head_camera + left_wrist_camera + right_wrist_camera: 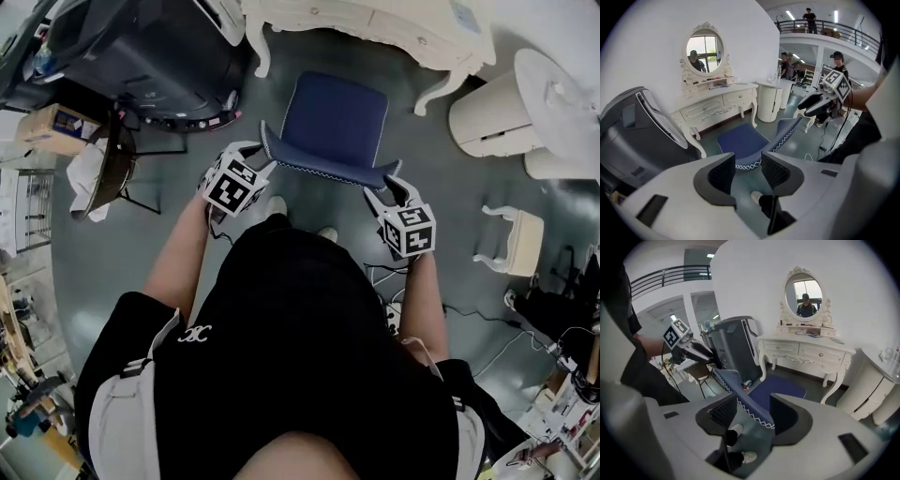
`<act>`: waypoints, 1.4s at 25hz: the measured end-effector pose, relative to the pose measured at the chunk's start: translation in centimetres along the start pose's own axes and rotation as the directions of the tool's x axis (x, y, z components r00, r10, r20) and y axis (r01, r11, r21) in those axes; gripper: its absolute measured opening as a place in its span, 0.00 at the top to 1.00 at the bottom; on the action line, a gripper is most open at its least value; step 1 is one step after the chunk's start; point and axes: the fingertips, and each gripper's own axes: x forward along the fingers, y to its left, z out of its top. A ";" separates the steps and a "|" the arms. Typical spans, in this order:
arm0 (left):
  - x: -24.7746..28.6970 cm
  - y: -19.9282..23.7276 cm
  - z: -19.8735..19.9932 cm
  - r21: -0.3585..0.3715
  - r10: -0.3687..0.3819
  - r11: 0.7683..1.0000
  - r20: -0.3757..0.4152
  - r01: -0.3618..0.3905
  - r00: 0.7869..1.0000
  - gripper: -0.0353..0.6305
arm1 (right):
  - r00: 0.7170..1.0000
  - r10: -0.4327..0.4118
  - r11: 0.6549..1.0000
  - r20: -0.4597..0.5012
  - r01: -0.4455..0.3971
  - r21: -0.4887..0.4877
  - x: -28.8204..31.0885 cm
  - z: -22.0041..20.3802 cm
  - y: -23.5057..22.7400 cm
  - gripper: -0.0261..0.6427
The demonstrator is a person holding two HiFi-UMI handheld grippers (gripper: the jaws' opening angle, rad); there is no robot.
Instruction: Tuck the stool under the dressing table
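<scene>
The person is working on the opening step, getting a hold on the stool point(333, 122) before pushing it. The stool is standing on the floor just in front of the desk point(375, 23). Its seat is facing the gap between the desk's legs and is not yet under it.

The left tool point(261, 157) is sitting at the left corner of the stool's low back point(323, 161), and the right tool point(389, 187) is sitting at the right corner. Both are gaping wide and gripping nothing. In the right gripper view the stitched edge of the back is passing between the jaws with floor showing beside it. In the left gripper view the corner of the back is lying just at the jaw tips.

The next move is probably calling for both tools to be closing on the back's edge together. An even, straight push should then be sending the seat between the desk's legs without catching either one.

Both arms are reaching forward and down from the body. The tools are angling down at the stool with their marker cubes facing up.
</scene>
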 end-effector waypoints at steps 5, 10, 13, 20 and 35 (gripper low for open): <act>2.3 -0.4 -1.7 0.072 -0.026 0.997 -0.071 0.031 0.997 0.69 | 0.998 -0.023 0.999 -0.061 0.021 -0.036 1.3 -1.5 -0.1 0.64; 3.3 -1.0 -2.1 0.070 -0.084 0.993 -0.086 0.090 0.993 0.66 | 0.987 -0.080 0.987 -0.136 0.060 -0.146 2.5 -3.5 -0.3 0.64; 3.4 -0.8 -3.0 0.138 -0.074 0.986 -0.133 0.093 0.988 0.65 | 0.982 -0.141 0.977 -0.127 0.118 -0.176 3.5 -4.1 -1.0 0.64; 4.9 -1.2 -3.8 0.192 -0.028 0.980 -0.129 0.052 0.991 0.65 | 0.976 -0.179 0.975 -0.124 0.159 -0.154 3.9 -3.9 -1.1 0.64; 6.4 -1.5 -2.0 0.058 -0.103 0.992 -0.129 0.111 0.986 0.65 | 0.972 -0.166 0.983 -0.165 0.150 -0.103 4.1 -3.4 -2.4 0.65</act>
